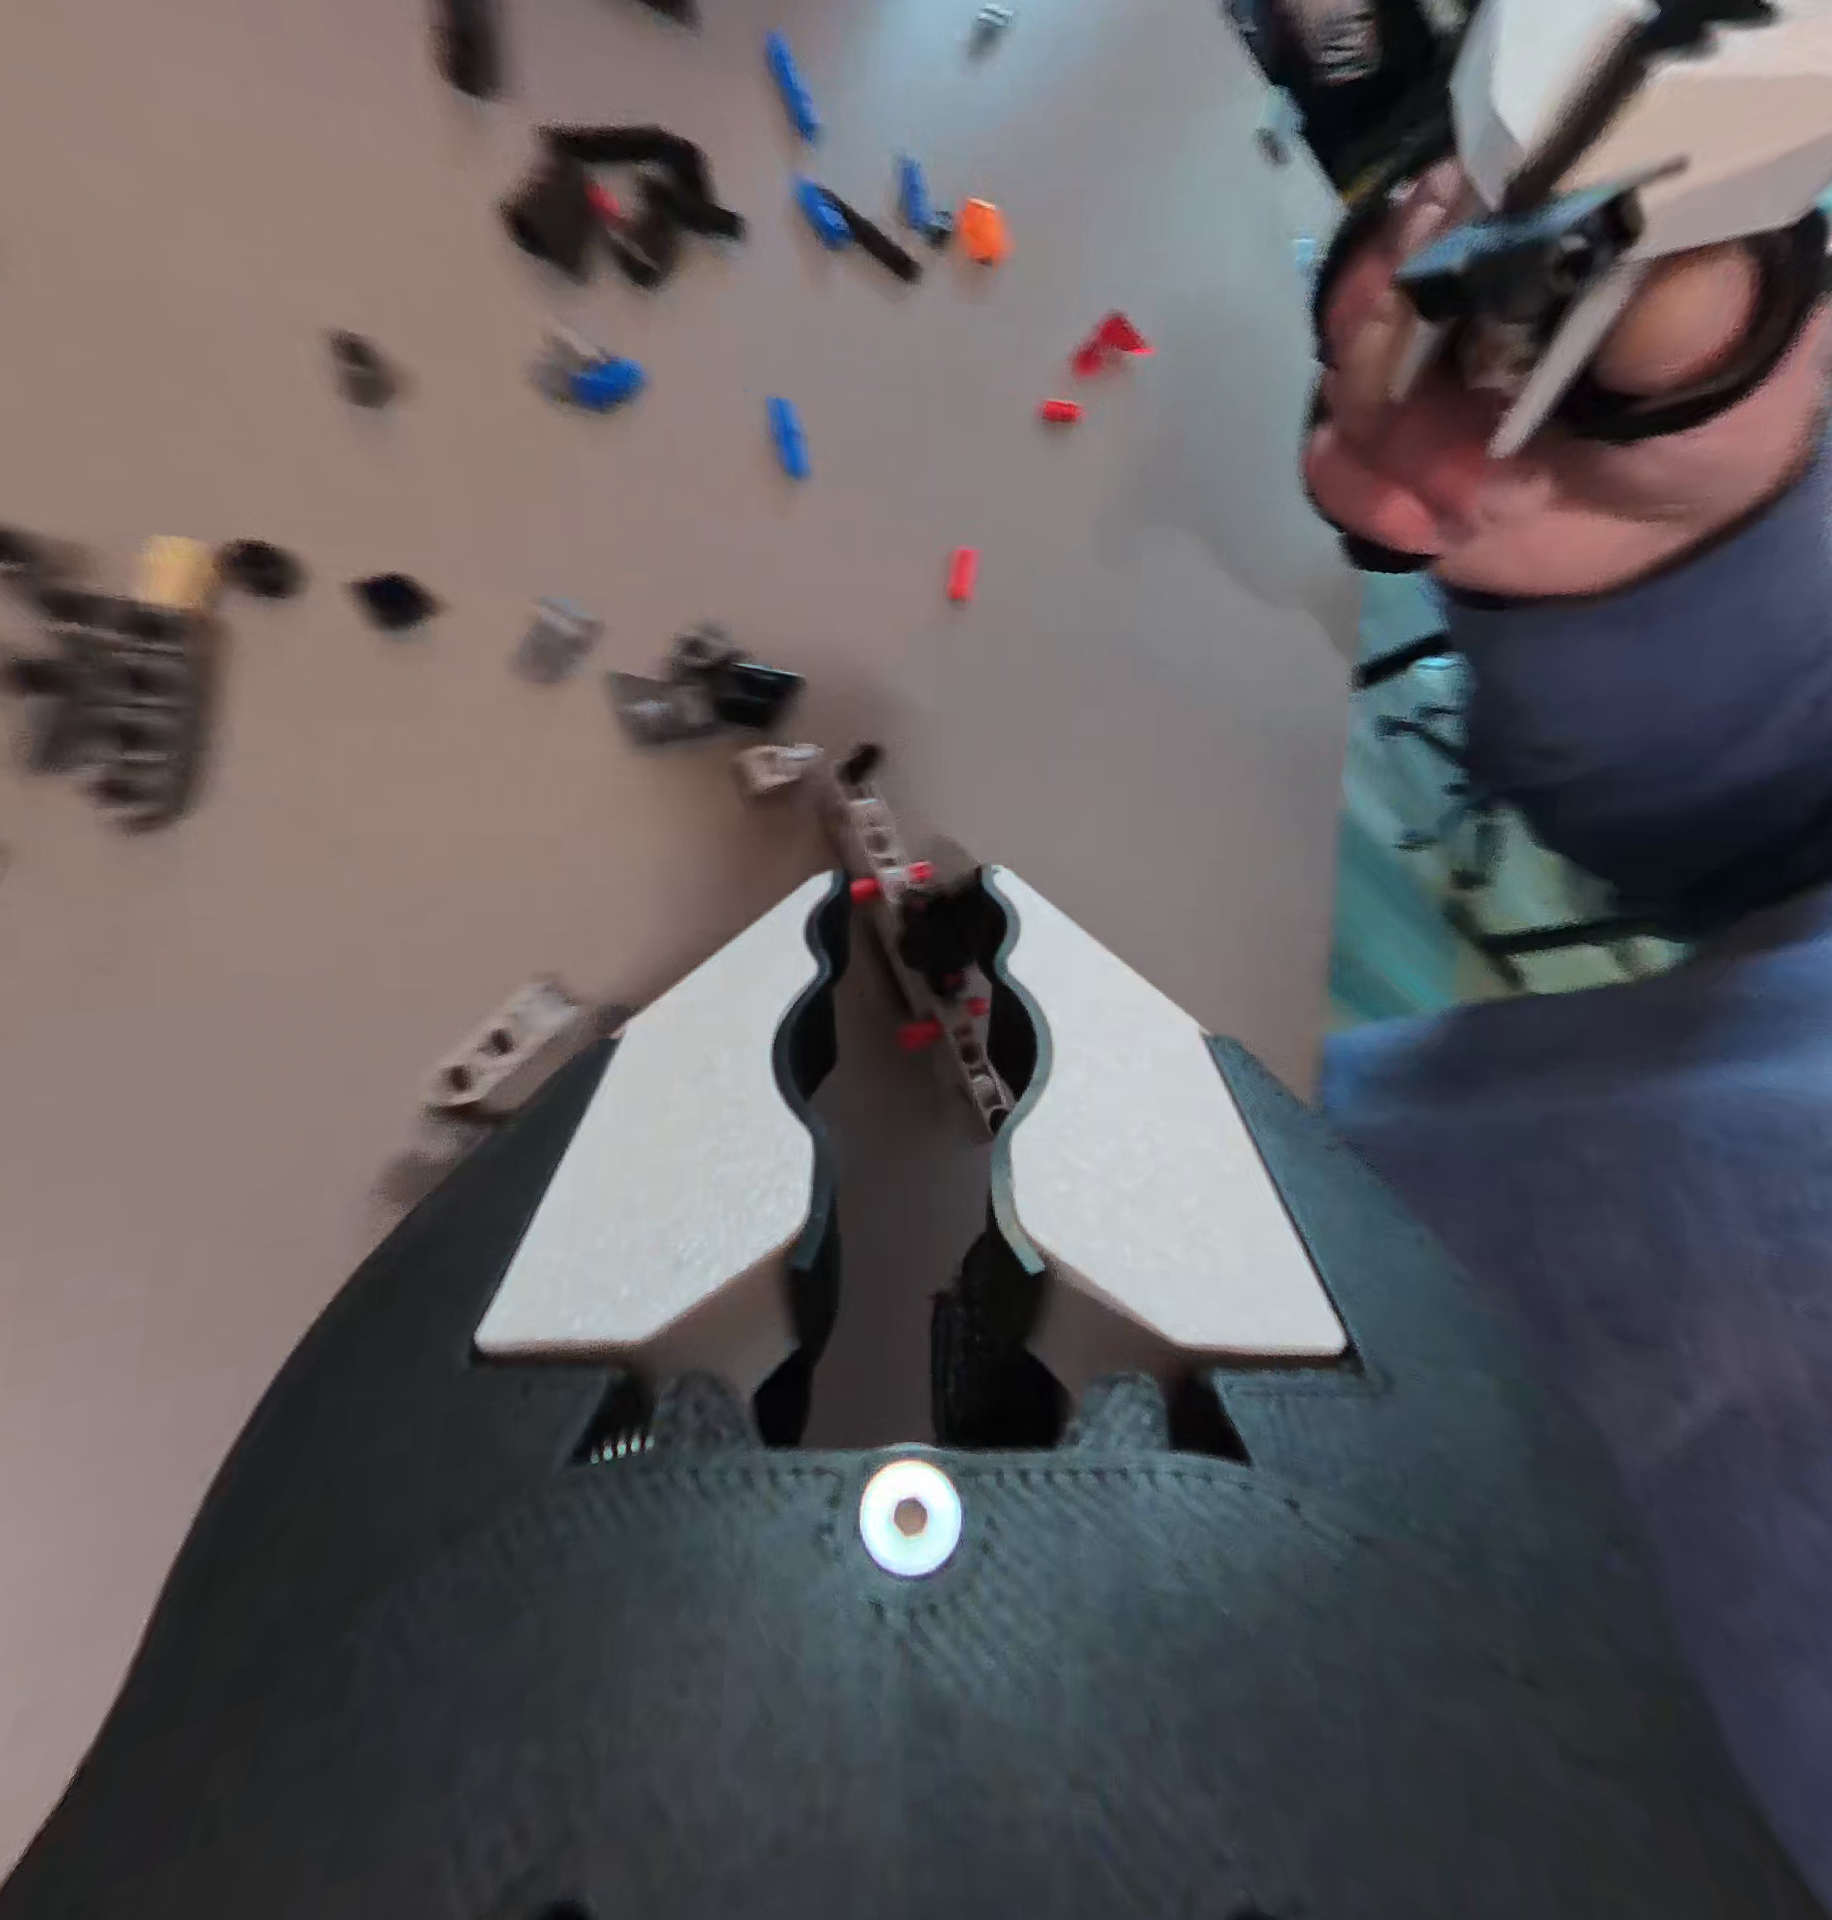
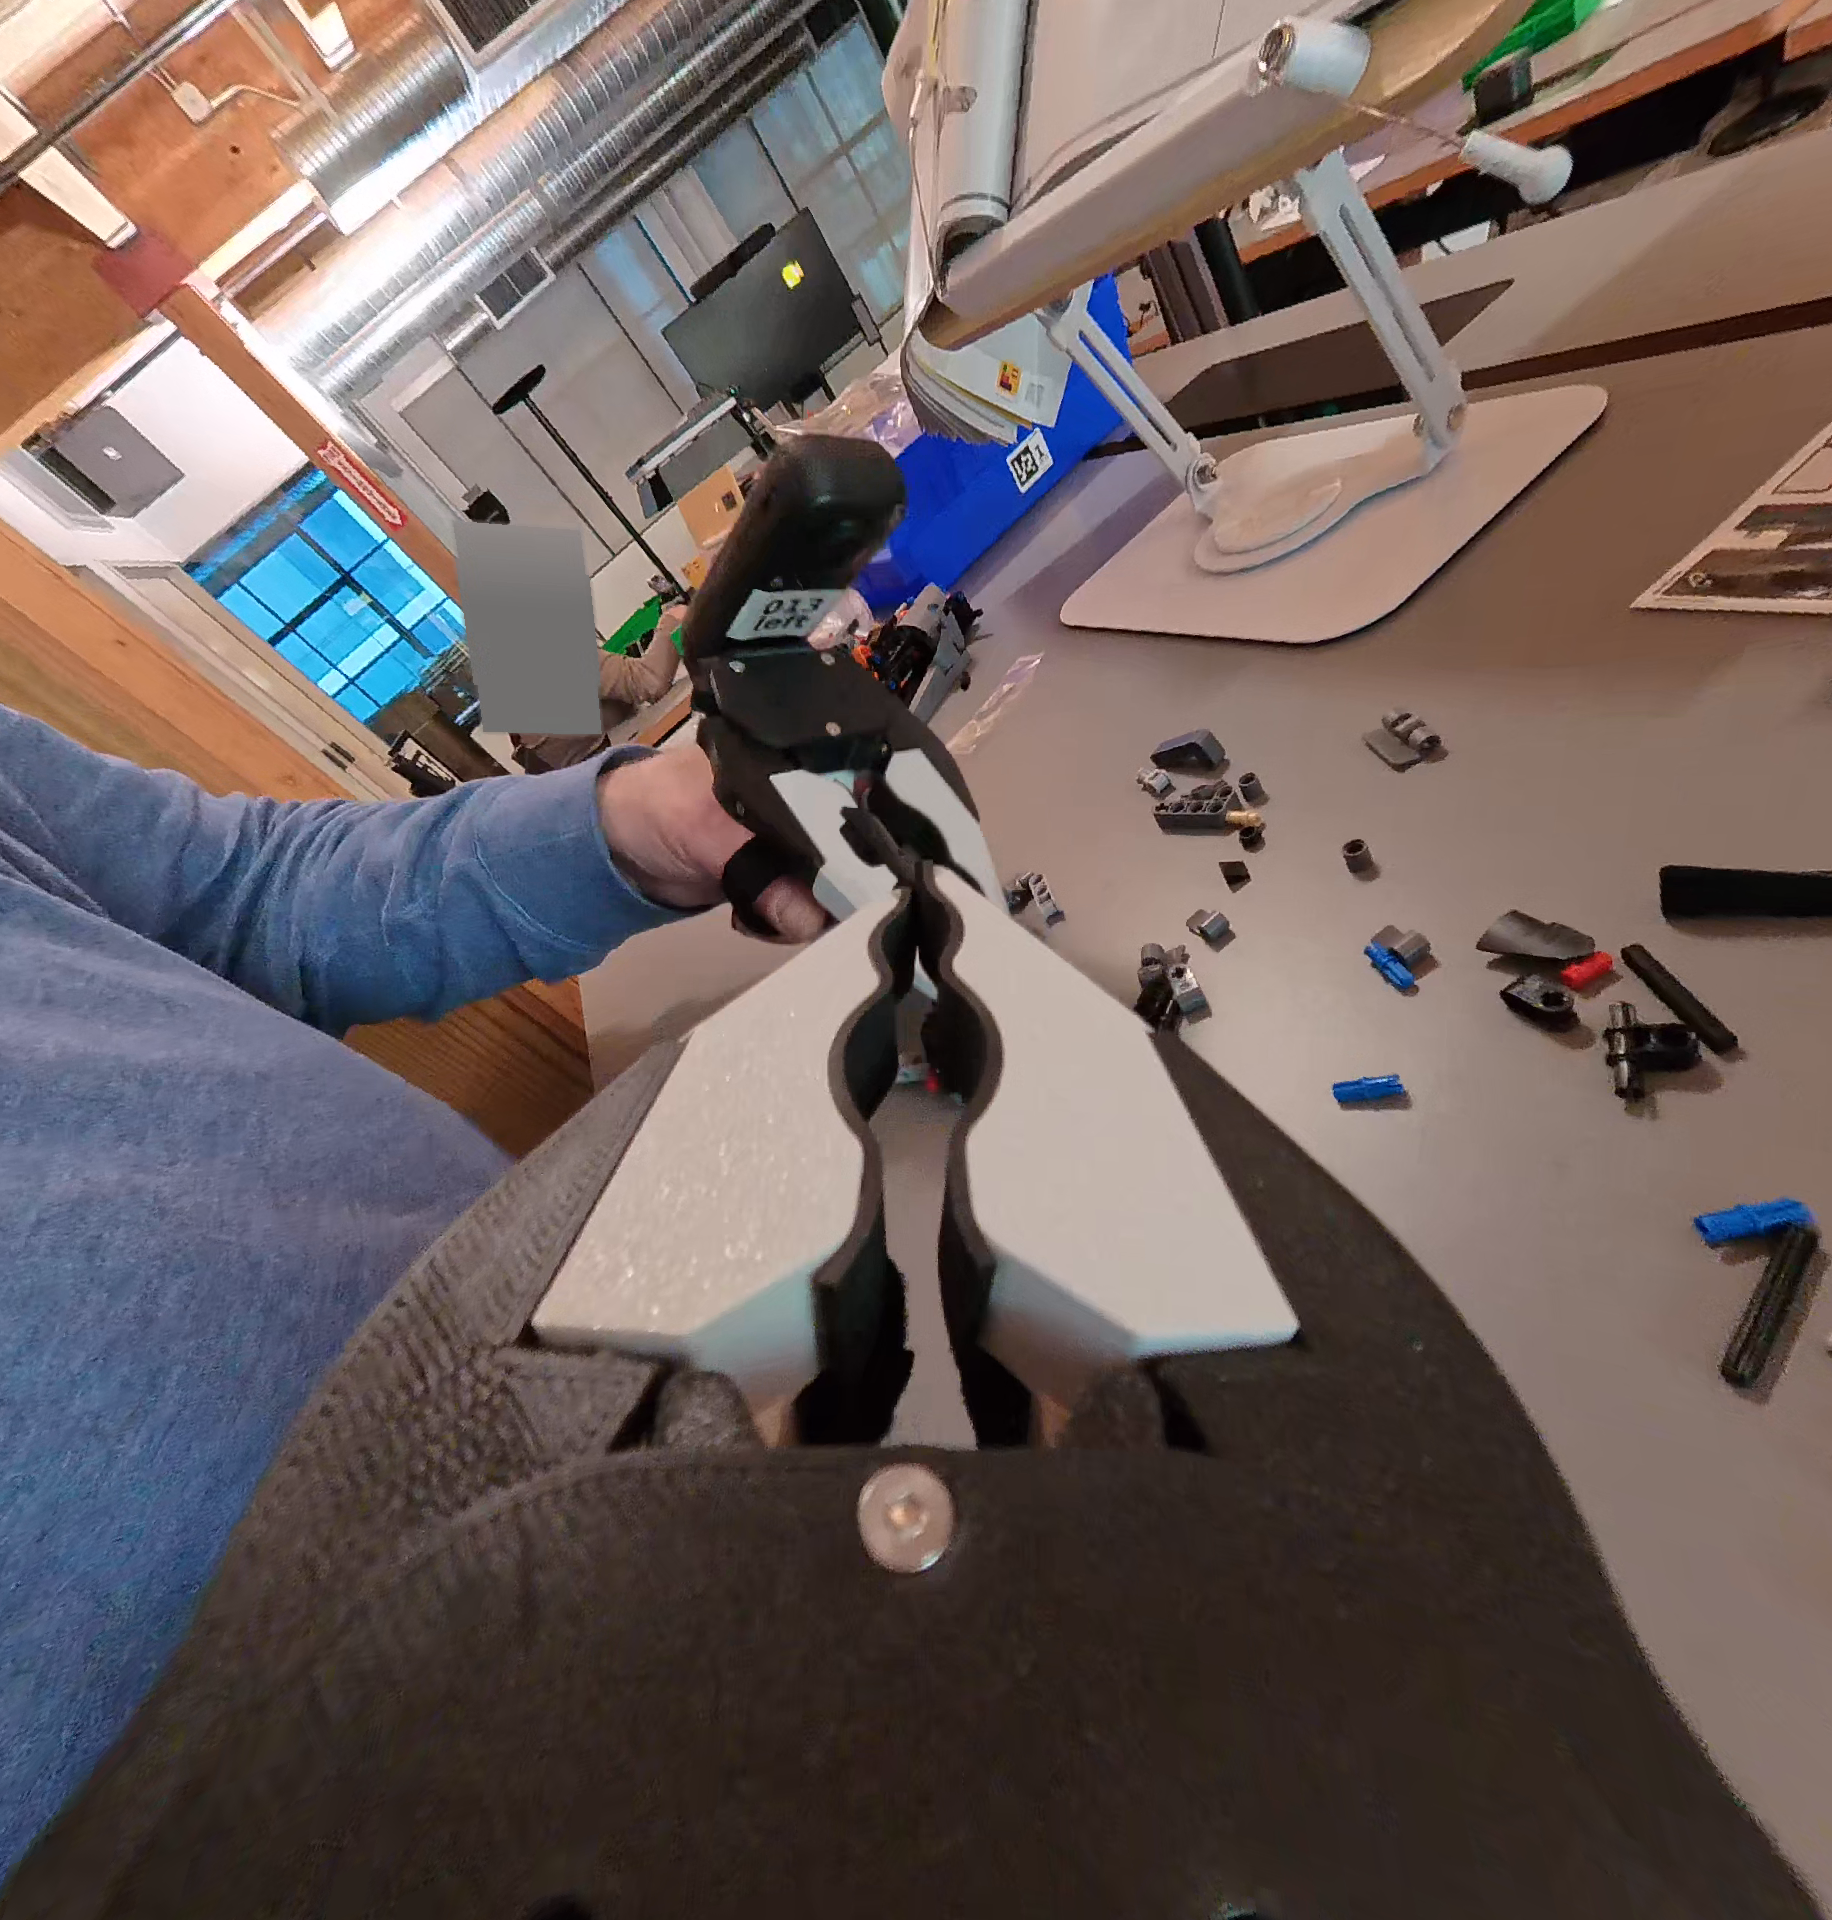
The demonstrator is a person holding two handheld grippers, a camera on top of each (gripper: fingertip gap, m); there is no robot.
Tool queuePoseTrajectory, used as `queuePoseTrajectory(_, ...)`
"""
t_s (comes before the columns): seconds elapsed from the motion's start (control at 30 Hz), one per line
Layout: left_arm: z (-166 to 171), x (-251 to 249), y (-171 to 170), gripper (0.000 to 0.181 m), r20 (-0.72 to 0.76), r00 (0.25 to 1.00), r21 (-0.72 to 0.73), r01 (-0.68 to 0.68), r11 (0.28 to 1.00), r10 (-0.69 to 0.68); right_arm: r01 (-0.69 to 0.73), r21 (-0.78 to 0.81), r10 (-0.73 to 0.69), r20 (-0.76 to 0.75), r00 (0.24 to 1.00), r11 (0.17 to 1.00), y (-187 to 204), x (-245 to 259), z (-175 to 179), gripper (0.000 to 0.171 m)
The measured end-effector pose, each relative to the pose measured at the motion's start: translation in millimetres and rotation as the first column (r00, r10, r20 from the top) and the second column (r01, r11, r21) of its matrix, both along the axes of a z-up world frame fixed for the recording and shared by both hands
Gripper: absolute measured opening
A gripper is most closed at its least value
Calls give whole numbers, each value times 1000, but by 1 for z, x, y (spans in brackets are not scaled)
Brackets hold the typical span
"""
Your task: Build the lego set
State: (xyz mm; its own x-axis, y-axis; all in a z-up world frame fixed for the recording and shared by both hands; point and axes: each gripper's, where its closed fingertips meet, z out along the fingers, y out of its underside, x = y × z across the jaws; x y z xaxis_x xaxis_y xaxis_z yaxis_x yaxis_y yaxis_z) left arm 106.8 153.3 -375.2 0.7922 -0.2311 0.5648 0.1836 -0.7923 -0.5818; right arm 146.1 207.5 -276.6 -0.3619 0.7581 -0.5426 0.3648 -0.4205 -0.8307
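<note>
Your left gripper (image 1: 917, 935) is clamped on a grey beam with red pins (image 1: 927, 966), lifted off the table (image 1: 268, 1039). Your right gripper (image 2: 917, 914) looks nearly closed, contents unclear. Risk: the thin beam pivots between your fingers if pushed off-axis.

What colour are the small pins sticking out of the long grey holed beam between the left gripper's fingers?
Red pins on the long grey holed beam; clearest in the left wrist view.

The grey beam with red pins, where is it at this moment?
In the left wrist view the grey beam with red pins sits tilted between the fingers of the left gripper, above the table, near a small grey piece.
</note>
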Motion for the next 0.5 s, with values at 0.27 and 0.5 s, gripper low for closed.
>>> queuePoseTrajectory(0.27,14,-14,-10,39,-139,987,60,-78,995,86,-26,18,25,30,999,999,-6,-4,-6,0)
queuePoseTrajectory(0.5,-3,8,-14,38,-360,929,28,-82,996,86,-38,41,35,51,998,998,-10,-7,-13,0)
